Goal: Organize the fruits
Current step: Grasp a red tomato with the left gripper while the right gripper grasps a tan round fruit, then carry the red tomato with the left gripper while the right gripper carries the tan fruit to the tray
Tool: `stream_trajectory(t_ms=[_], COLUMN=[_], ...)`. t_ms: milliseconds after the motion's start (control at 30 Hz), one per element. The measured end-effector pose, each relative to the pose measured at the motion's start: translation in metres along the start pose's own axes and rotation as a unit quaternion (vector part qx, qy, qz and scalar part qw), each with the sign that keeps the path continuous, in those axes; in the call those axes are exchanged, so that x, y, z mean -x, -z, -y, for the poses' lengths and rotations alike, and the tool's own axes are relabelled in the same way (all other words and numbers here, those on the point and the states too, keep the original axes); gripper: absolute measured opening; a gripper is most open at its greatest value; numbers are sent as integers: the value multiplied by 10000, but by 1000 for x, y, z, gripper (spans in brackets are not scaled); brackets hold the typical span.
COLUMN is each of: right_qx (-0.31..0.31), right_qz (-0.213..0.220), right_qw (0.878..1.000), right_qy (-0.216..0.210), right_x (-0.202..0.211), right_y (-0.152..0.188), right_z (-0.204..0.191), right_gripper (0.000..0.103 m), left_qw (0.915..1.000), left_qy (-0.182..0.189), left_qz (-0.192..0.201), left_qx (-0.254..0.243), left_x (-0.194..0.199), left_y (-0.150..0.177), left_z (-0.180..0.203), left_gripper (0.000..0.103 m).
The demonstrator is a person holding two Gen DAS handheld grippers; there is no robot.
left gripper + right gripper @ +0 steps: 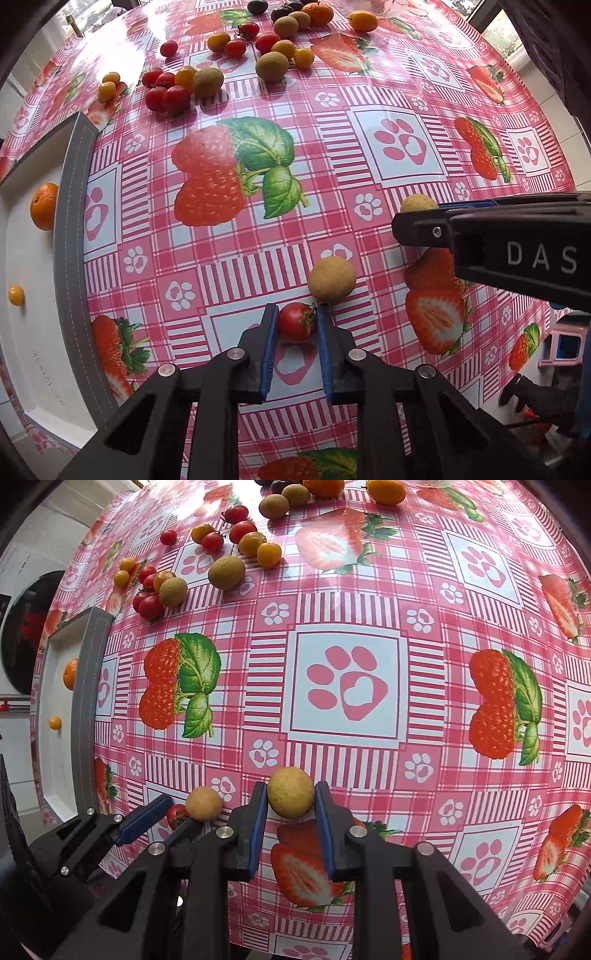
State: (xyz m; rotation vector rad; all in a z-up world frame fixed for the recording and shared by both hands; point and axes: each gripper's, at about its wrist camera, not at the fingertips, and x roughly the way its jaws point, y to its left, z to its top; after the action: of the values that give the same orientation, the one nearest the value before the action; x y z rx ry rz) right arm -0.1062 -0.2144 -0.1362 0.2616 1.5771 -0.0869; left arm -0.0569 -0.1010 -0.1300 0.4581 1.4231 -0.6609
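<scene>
My left gripper (296, 323) is shut on a red cherry tomato (293, 322) low over the patterned tablecloth. A tan round fruit (331, 280) lies just beyond it. My right gripper (290, 800) is shut on a second tan round fruit (290, 792), which also shows in the left wrist view (417, 204). The left gripper appears in the right wrist view (168, 812) to the left, with the tomato (176, 815) and the first tan fruit (204, 803). Both grippers are near the table's front edge.
A white tray with a grey rim (70, 206) at the left holds an orange (43, 206) and a small yellow fruit (16, 295). Several tomatoes (162, 92), kiwis (271, 65), yellow fruits and oranges (317, 14) lie scattered at the far side.
</scene>
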Motion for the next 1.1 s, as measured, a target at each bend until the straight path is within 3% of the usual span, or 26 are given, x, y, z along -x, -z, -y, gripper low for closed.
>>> stream_trajectory(t_ms=[267,633,1100], right_qx=[-19,254,1076], right_qz=[34,102,152], right_qw=[10000,9996,9940], right_qy=[-12,-37,-120], right_x=[-1,14,20], right_y=[1,0,-14], right_z=[-12,-41,-121], right_gripper=[27,28,28], left_qw=[9979,9947,9838], left_qy=[448,446,267], left_qz=[-70,227,600], left_qx=[460,897,1667], left_x=[8,29,70], left_y=[1,26,56], left_z=[-38,-89,-174], left_gripper=[22,22,22])
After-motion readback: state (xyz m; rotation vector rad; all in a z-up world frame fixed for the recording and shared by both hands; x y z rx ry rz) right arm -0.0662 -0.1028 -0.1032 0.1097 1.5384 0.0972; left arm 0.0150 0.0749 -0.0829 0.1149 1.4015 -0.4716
